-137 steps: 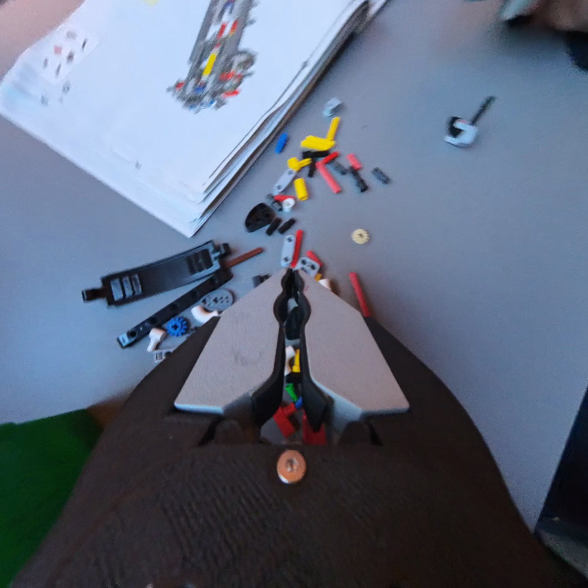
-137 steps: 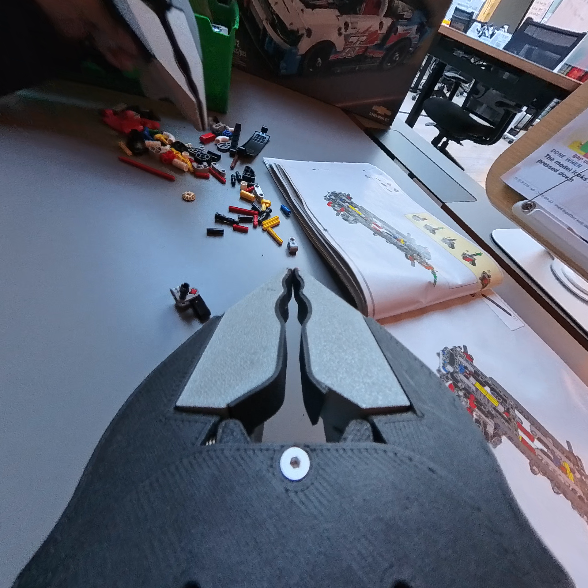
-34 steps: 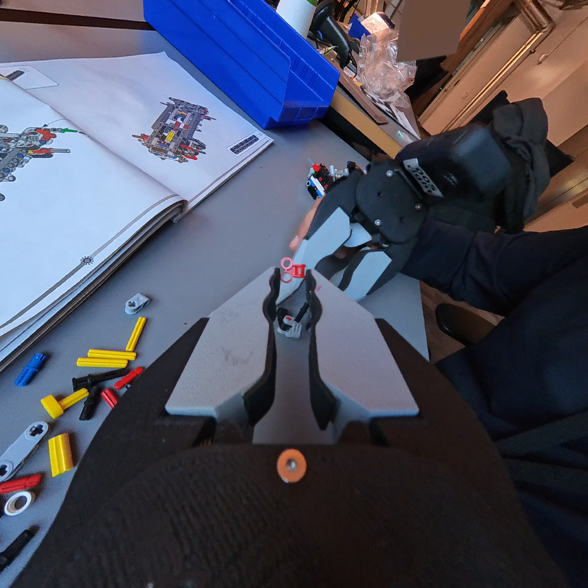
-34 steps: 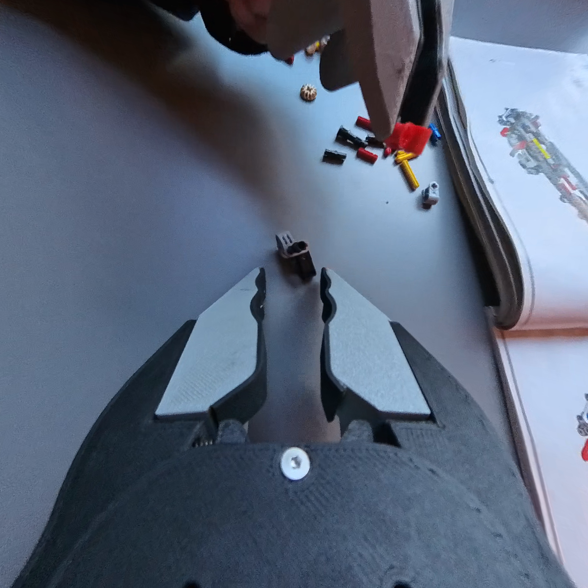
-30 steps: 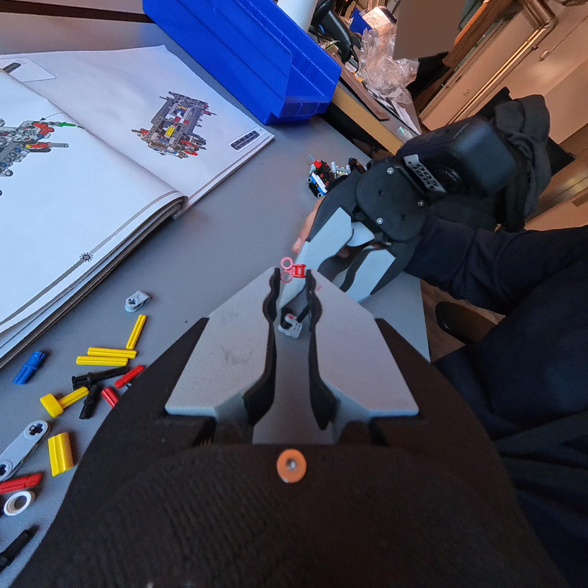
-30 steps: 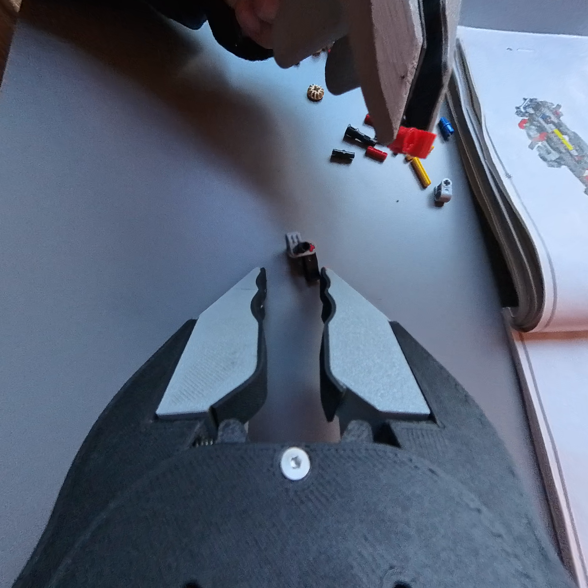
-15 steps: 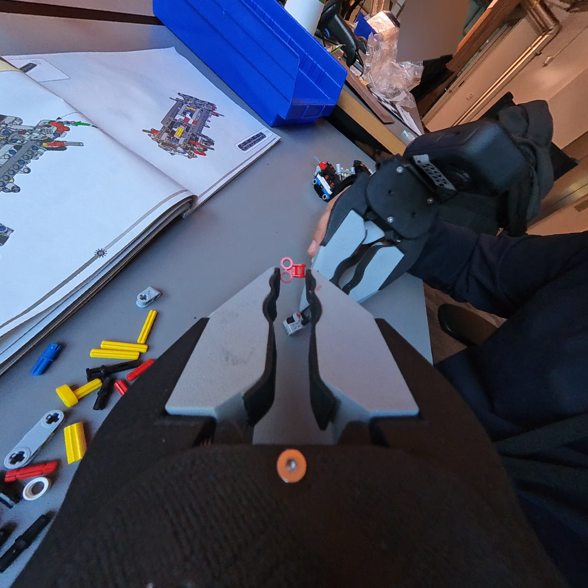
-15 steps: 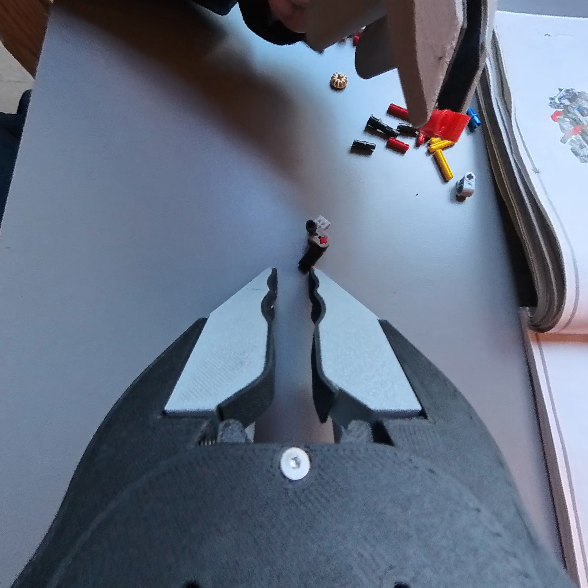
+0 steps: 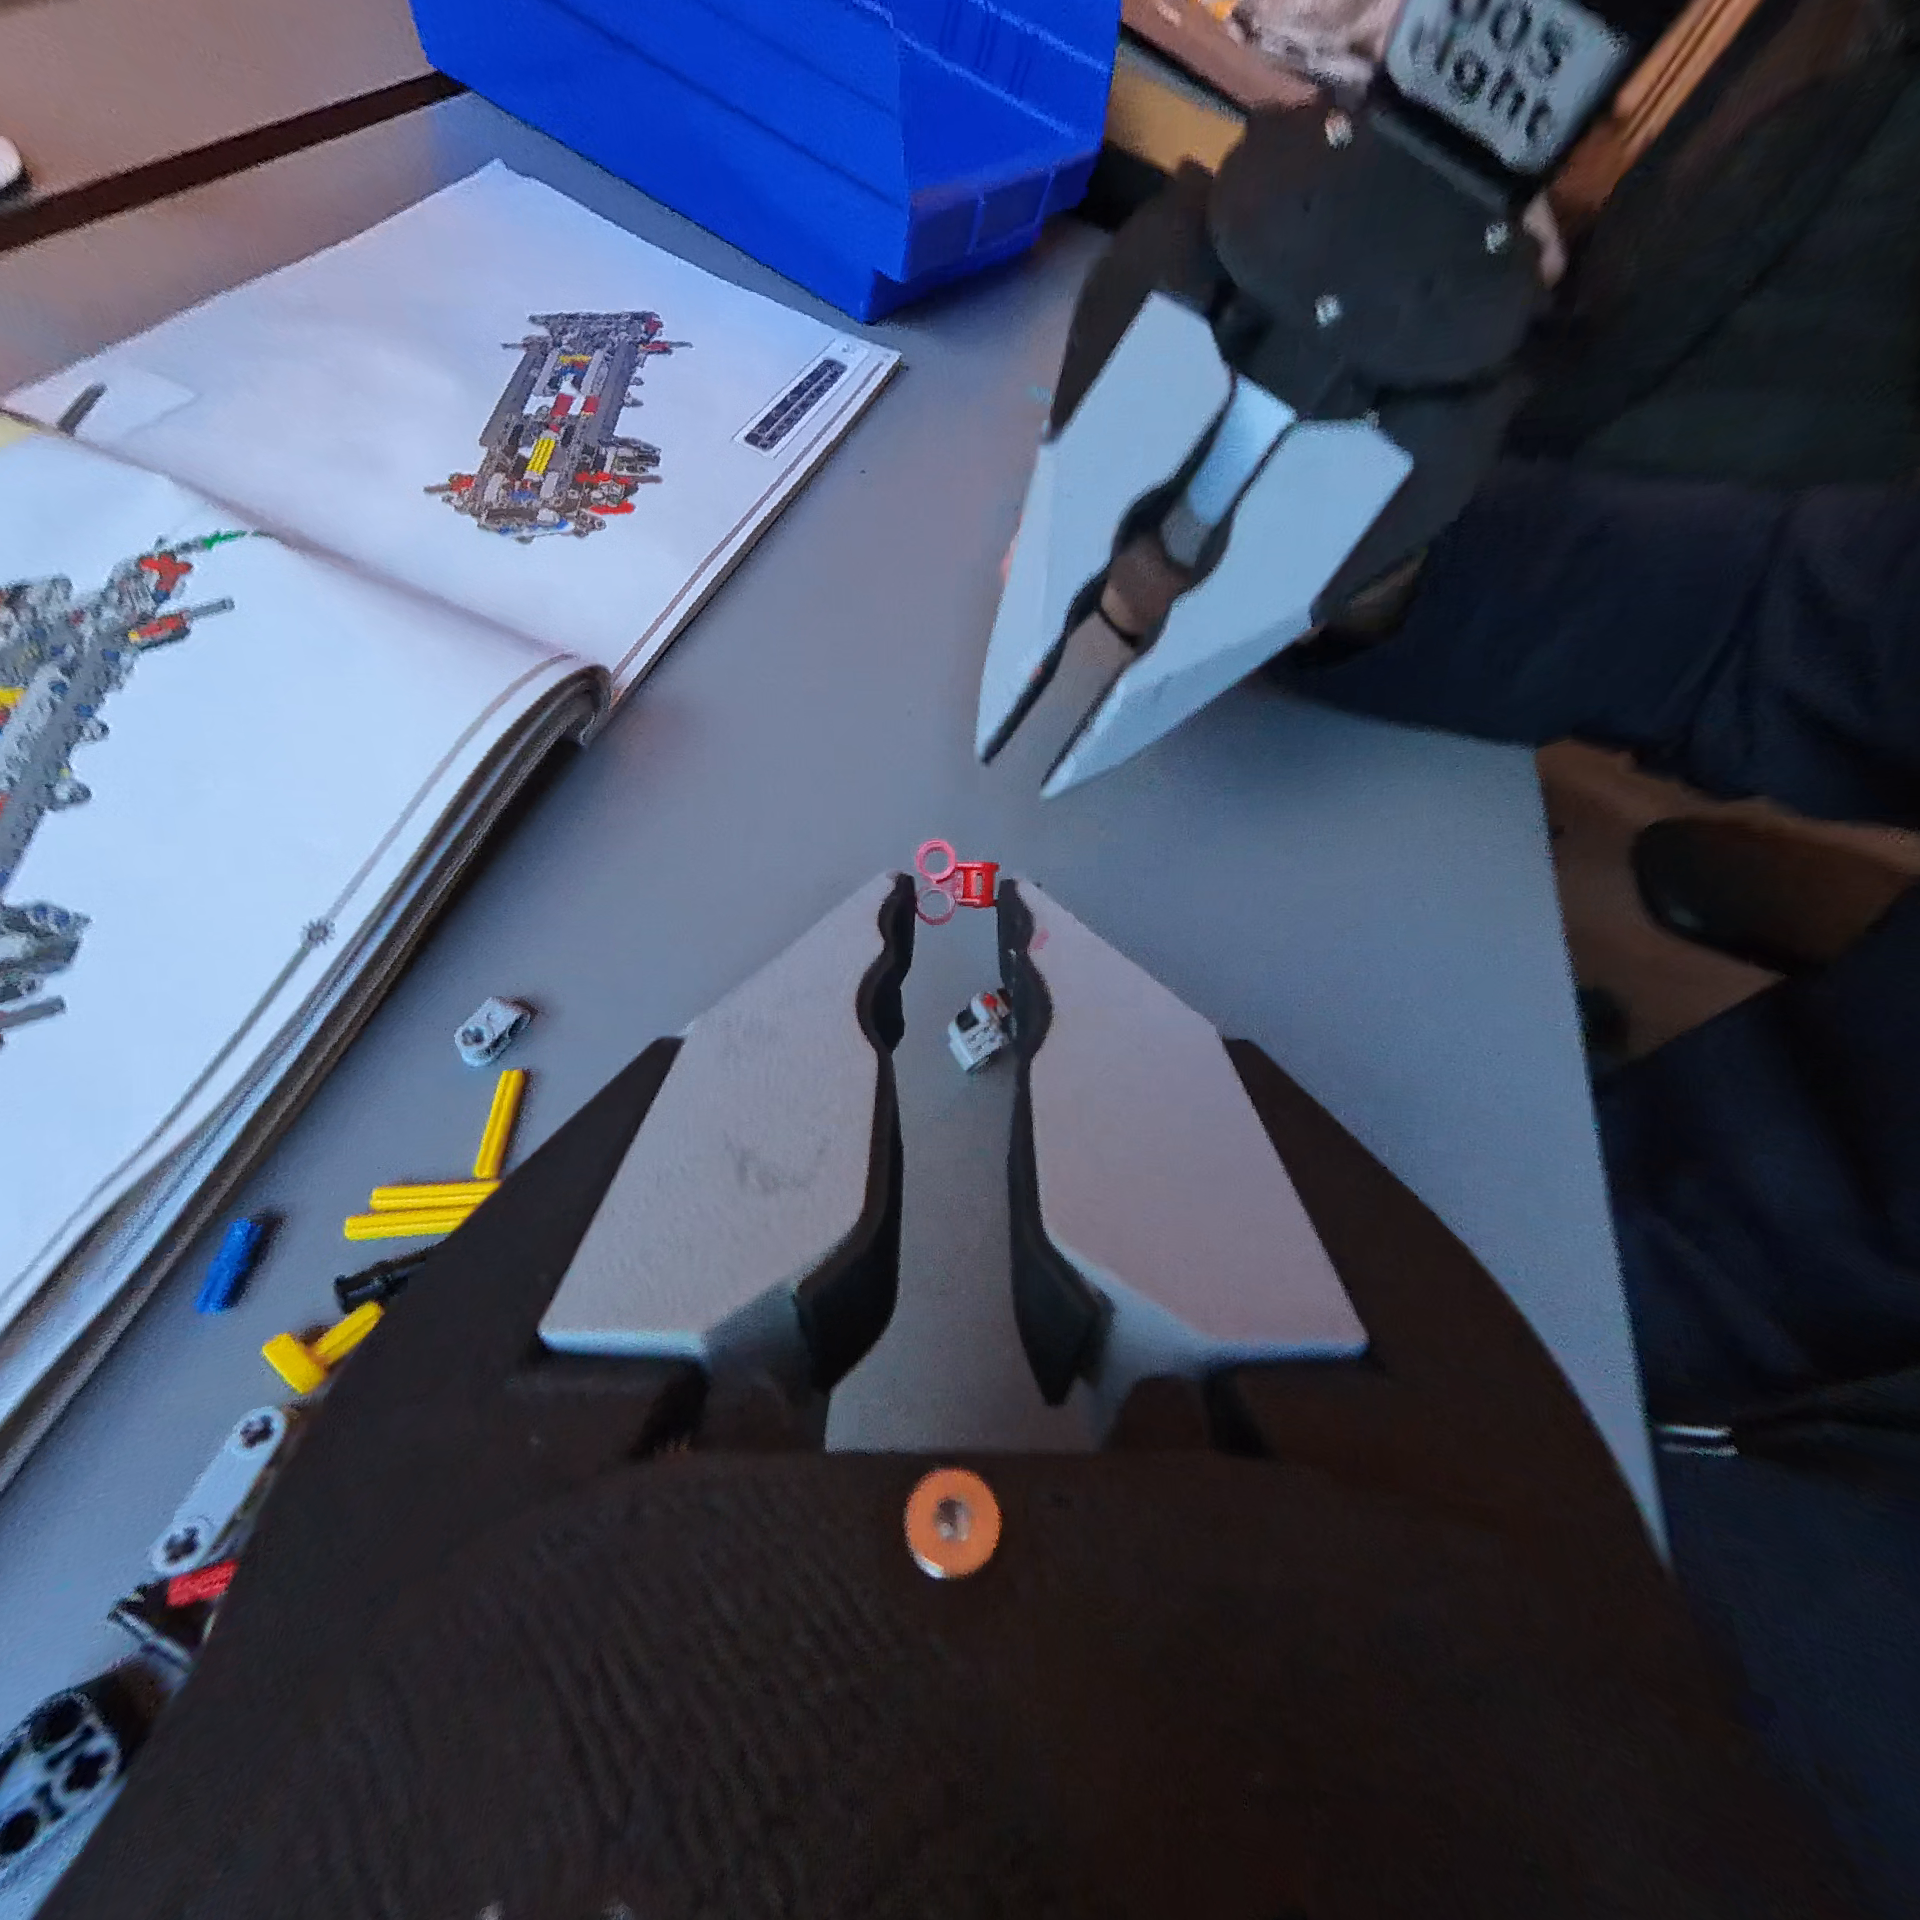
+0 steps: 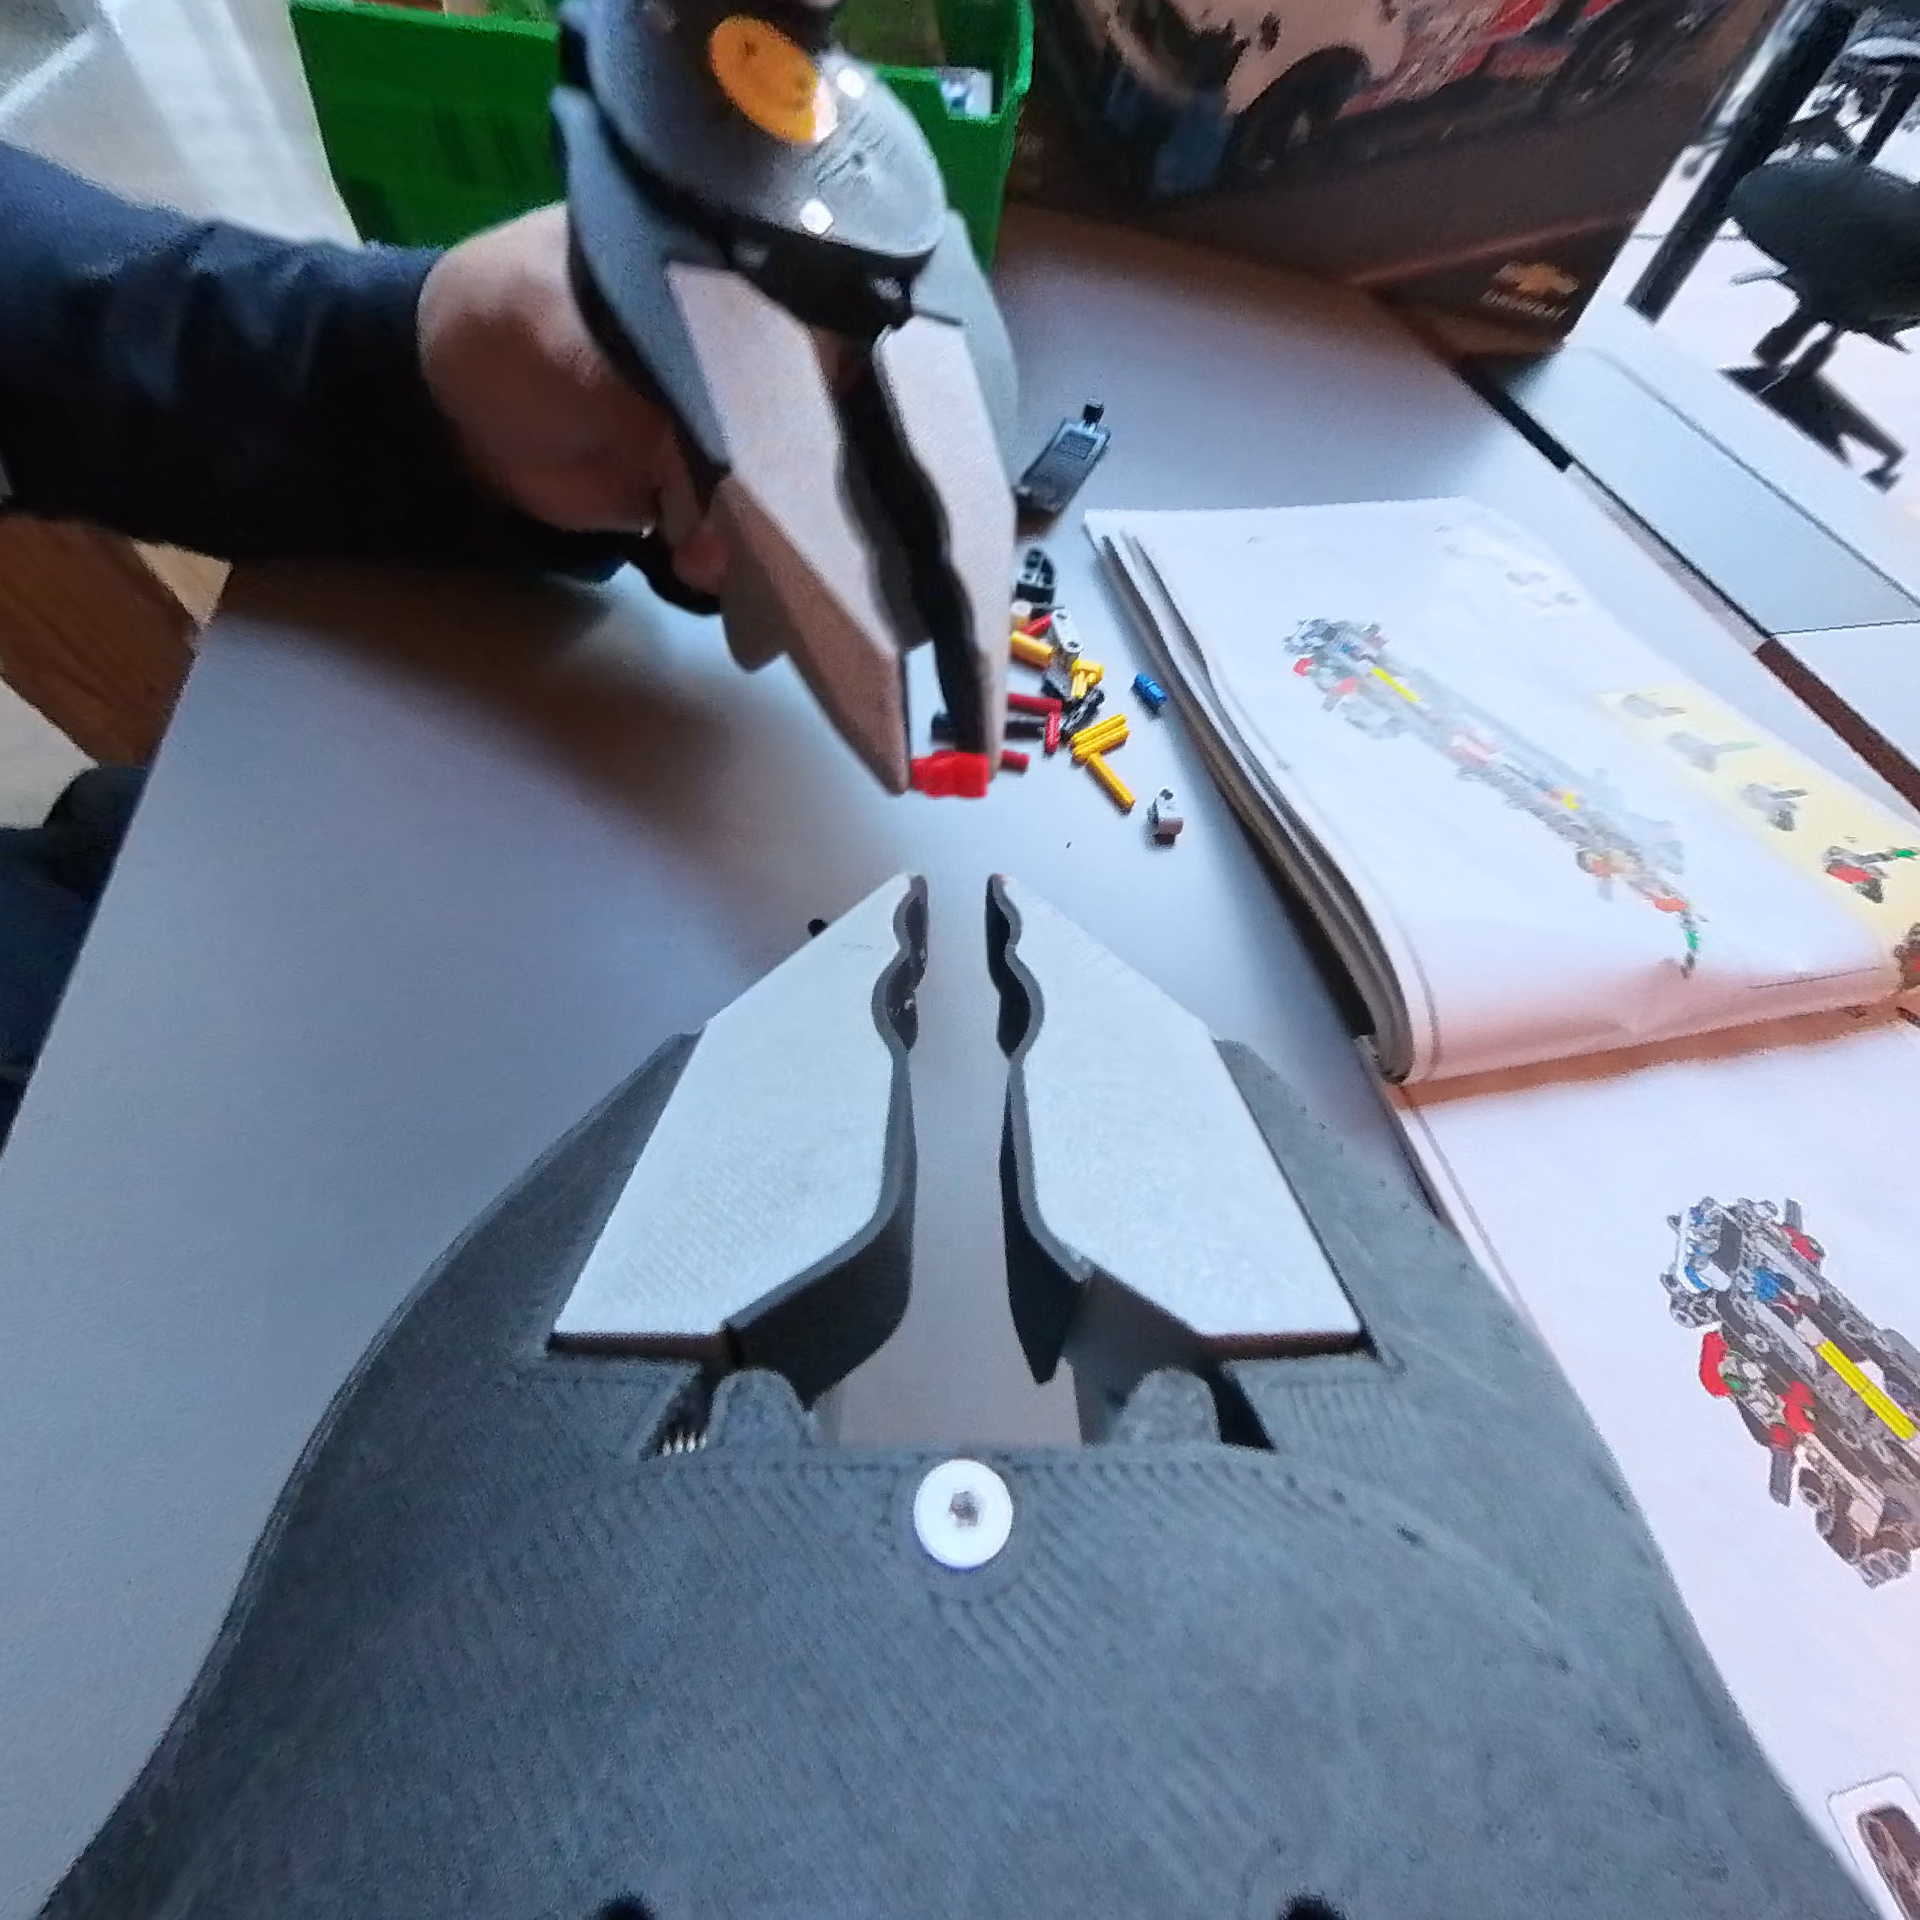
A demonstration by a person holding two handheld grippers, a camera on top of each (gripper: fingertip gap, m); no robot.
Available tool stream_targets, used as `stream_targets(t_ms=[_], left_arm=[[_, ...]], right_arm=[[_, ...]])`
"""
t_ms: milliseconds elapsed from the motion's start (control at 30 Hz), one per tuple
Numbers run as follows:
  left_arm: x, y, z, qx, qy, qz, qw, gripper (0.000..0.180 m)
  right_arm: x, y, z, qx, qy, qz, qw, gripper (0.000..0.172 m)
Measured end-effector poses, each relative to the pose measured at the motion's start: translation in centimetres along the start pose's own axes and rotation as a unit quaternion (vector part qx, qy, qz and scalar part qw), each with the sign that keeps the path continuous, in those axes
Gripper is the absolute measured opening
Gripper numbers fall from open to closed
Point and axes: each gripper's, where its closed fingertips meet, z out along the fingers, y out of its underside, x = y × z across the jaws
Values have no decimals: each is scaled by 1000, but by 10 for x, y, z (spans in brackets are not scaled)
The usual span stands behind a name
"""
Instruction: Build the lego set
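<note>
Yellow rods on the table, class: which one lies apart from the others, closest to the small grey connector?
The lone yellow rod, angled steeply just below the grey connector. The other yellow rods lie side by side, nearly level.

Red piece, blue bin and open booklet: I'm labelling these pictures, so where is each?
Red piece [image 9: 961,883], left wrist view: its middle, between the left gripper's [image 9: 954,885] fingers.
Blue bin [image 9: 790,125], left wrist view: its front wall.
Open booklet [image 10: 1538,790], right wrist view: the upper page.
</note>
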Motion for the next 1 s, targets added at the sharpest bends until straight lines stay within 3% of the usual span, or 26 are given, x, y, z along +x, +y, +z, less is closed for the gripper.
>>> stream_targets(t_ms=[233,533,800,1000], left_arm=[[12,11,12,-41,-18,79,996,13],[6,2,10,-37,-113,204,972,13],[12,-13,5,-8,-170,275,946,13],[14,-19,3,6,-194,308,931,13]], right_arm=[[-1,-10,-4,29,2,2,1000,6],[0,-3,2,12,3,18,1000,5],[-7,-13,1,53,-53,91,993,4],[-6,-21,-1,95,-115,207,967,8]])
